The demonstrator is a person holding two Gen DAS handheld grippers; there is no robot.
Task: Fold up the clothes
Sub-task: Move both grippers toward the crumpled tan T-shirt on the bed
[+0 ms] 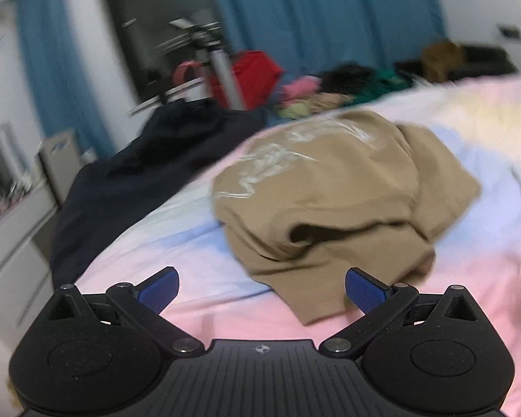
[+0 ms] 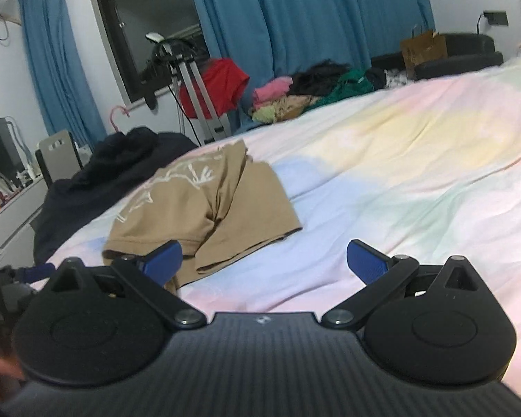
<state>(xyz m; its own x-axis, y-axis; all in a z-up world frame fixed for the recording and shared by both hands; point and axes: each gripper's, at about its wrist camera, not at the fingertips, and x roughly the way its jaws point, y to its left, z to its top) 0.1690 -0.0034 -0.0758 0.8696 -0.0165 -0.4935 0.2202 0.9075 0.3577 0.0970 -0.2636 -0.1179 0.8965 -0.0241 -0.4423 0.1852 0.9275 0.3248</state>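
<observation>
A tan T-shirt [image 1: 330, 194] with a white print lies bunched in loose folds on the pastel bedsheet [image 1: 486, 250], just ahead of my left gripper [image 1: 262, 290]. That gripper is open, its blue pads [image 1: 159, 292] spread wide with nothing between them, close to the shirt's near hem. In the right wrist view the same tan T-shirt [image 2: 205, 205] lies to the left of my right gripper [image 2: 264, 264], which is also open and empty above the bedsheet [image 2: 399, 180]. Its left pad [image 2: 163, 264] overlaps the shirt's near edge in the picture.
A dark navy garment [image 1: 128, 180] drapes over the bed's left edge, also seen as dark garment [image 2: 97, 180]. A heap of clothes [image 2: 305, 93] lies at the far side, with a tripod [image 2: 198, 97], red cloth [image 2: 222, 83] and blue curtains behind. A white dresser [image 1: 14, 250] stands left.
</observation>
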